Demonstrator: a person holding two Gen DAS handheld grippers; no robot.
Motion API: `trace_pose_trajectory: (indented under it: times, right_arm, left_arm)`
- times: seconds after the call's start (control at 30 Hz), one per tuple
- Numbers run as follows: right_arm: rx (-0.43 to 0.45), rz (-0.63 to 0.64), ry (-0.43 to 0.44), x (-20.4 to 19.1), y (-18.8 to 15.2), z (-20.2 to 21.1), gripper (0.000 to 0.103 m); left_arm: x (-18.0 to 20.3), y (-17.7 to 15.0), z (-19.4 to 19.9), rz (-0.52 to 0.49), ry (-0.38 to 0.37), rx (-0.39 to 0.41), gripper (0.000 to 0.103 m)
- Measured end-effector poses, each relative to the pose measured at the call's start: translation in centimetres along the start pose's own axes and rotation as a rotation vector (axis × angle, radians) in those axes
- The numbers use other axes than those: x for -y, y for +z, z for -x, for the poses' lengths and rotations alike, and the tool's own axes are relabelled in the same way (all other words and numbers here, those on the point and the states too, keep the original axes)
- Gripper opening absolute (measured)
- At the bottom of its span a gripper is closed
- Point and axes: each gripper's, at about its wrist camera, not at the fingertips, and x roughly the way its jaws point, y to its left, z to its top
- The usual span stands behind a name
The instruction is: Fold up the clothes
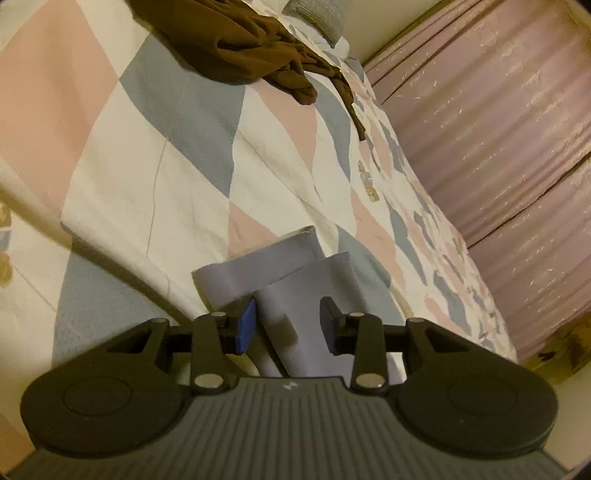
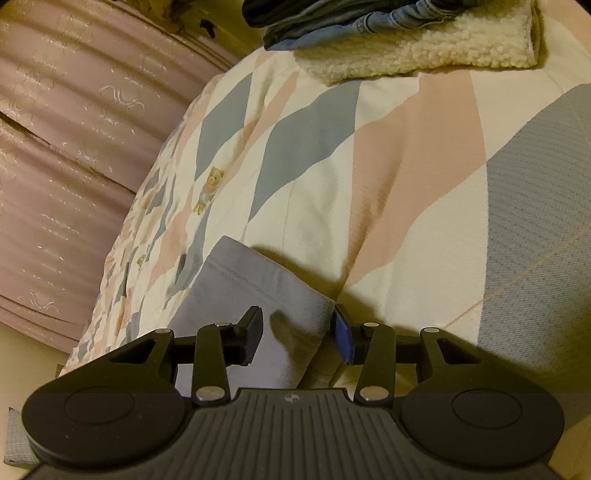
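A lavender-grey garment [image 1: 258, 266] lies folded on the patchwork quilt [image 1: 155, 147], close to the bed's edge. My left gripper [image 1: 288, 326] is open just over its near end, with the cloth showing between the spread fingers and a finger's shadow falling on it. In the right wrist view the same garment [image 2: 240, 284] shows a stitched hem. My right gripper [image 2: 297, 334] is open astride its near corner, the blue pad [image 2: 342, 338] right at the cloth's edge. I cannot see either gripper pinching the fabric.
A crumpled brown garment [image 1: 251, 48] lies at the far end of the quilt. A stack of denim [image 2: 351, 22] on a cream fleece [image 2: 424, 51] sits at the other end. Pink patterned fabric [image 1: 498, 147] runs along the bed's side.
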Motion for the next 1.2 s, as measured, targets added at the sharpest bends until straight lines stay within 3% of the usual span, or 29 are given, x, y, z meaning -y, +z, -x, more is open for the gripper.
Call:
trace_pose_trajectory:
  times: [0.13,0.2,0.23,0.3,0.43,0.57,0.67,0.77,1.07,1.2]
  right_arm:
    - [0.004,0.006,-0.009,-0.2,0.0,0.0,0.044]
    - [0.006,0.013,-0.016,-0.3,0.0,0.0,0.034]
    - [0.008,0.029,-0.029,-0.5,0.1,0.0,0.018]
    - [0.023,0.068,-0.042,-1.3,0.3,0.3,0.012]
    - [0.065,0.143,0.013,-3.9,0.7,2.2,0.010]
    - [0.062,0.137,0.092,-4.5,0.8,4.1,0.010]
    - [0.024,0.095,0.041,-2.5,0.2,3.3,0.010]
    - [-0.033,0.011,-0.012,0.2,-0.6,1.6,0.010]
    - [0.011,0.058,0.059,-1.4,-0.2,4.3,0.010]
    - [-0.045,0.041,-0.030,0.4,-0.5,1.6,0.010]
  left_arm:
    - [-0.6,-0.3,-0.8,0.015,0.002,-0.014,0.031]
    - [-0.9,-0.6,-1.0,0.022,-0.004,-0.009,0.026]
    - [-0.7,-0.6,-1.2,0.013,-0.012,-0.014,0.000]
    - [0.3,-0.3,-1.3,-0.041,-0.032,0.002,0.000]
    - [5.0,1.6,1.5,-0.221,-0.112,0.149,0.000]
    - [6.3,3.0,5.3,-0.337,-0.149,0.303,0.000]
    - [4.3,2.3,4.7,-0.355,-0.072,0.279,0.000]
    - [1.2,0.7,2.0,-0.317,0.034,0.175,0.000]
    - [1.6,1.6,2.8,-0.373,0.063,0.220,0.000]
    - [1.4,0.9,2.9,-0.379,0.092,0.211,0.000]
